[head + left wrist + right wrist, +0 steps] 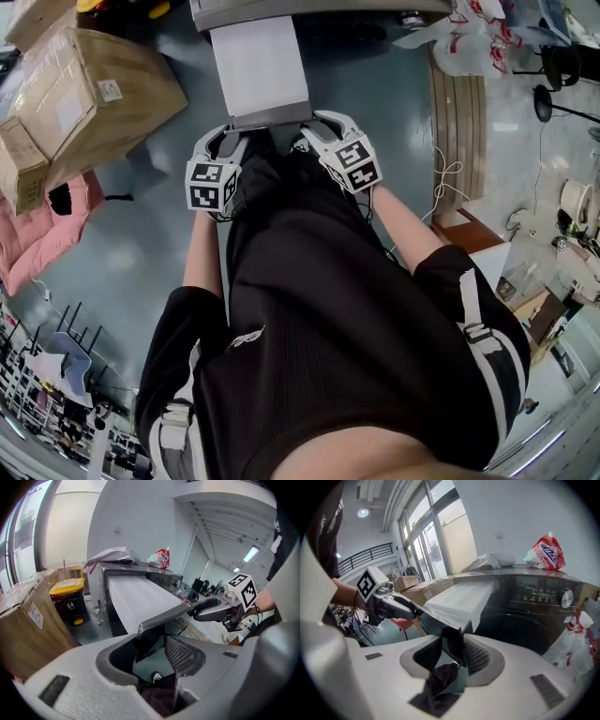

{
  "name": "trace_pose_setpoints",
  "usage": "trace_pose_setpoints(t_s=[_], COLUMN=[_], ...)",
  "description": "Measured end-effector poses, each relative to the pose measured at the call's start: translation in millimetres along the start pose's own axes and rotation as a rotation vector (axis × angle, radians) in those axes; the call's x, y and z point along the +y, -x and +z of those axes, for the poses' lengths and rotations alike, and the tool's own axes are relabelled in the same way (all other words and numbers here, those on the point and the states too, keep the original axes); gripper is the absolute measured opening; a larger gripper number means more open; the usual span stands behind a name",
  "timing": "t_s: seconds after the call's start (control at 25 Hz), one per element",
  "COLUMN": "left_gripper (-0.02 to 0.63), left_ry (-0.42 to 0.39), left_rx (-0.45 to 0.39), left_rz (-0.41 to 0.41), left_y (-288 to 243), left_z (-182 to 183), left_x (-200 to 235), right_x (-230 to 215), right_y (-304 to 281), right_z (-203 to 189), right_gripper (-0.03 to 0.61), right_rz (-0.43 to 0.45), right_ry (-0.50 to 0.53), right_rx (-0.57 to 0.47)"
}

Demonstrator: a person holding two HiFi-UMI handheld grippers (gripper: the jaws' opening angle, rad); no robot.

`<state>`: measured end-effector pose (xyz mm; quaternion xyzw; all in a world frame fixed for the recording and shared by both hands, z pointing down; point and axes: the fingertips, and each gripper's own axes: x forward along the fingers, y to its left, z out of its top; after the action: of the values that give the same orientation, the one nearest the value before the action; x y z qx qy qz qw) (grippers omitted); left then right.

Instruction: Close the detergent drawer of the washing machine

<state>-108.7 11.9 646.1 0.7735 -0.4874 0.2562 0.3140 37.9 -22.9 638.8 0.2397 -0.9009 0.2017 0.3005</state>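
The washing machine (319,9) stands at the top of the head view, and its white detergent drawer (258,66) is pulled far out toward me. A dark grey front panel (267,119) ends the drawer. My left gripper (234,131) has the panel's left end (152,637) between its pads and is closed on it. My right gripper (314,122) is shut on the panel's right end (452,641). From each side the other one shows at the far end of the panel: the right gripper (201,611) and the left gripper (412,611).
Cardboard boxes (84,94) and a pink cloth (37,234) lie on the floor at the left. A wooden board (459,112) and plastic bags (469,37) are at the right. A red bag (546,552) sits on the machine top. A yellow-lidded bin (68,588) stands beside the machine.
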Motion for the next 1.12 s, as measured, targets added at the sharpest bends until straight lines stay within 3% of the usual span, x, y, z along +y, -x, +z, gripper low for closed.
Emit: trace_pose_setpoints(t_s=[1.12], left_gripper=[0.187], left_ry=[0.000], left_rx=[-0.013], left_rz=[0.033], left_y=[0], left_z=[19], left_x=[3], right_x=[-13], right_y=[-2], right_z=[15], right_gripper=[0.149], right_rz=[-0.019], right_ry=[0.009], right_rx=[-0.020])
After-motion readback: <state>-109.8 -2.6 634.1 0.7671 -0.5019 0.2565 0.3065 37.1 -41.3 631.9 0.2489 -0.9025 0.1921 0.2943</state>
